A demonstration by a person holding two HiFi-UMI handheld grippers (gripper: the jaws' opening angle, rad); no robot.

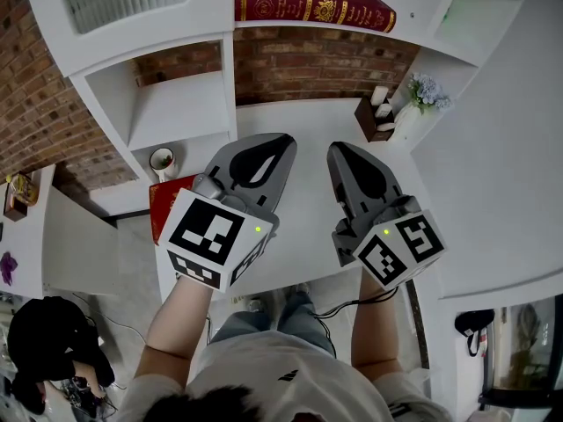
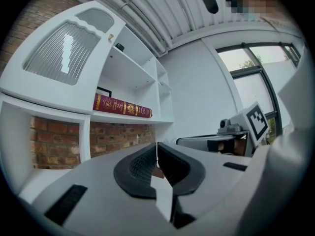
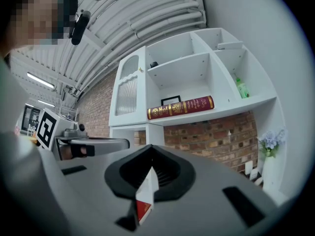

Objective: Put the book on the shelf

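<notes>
A red book (image 1: 312, 3) lies flat on the white shelf (image 1: 427, 16). The worktop (image 1: 299, 126) below bears a brown box (image 1: 374, 120) and flowers (image 1: 428, 90) at its far right.

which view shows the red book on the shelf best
The right gripper view: the book lies flat on the shelf, its whole gilt spine facing the camera. The head view sees it from above, cut off at the top edge. The left gripper view shows it smaller and angled.

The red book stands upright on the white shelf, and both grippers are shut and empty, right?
Not upright: the red book lies flat on the white shelf, as the right gripper view shows. The left gripper and right gripper are indeed shut and empty.
</notes>
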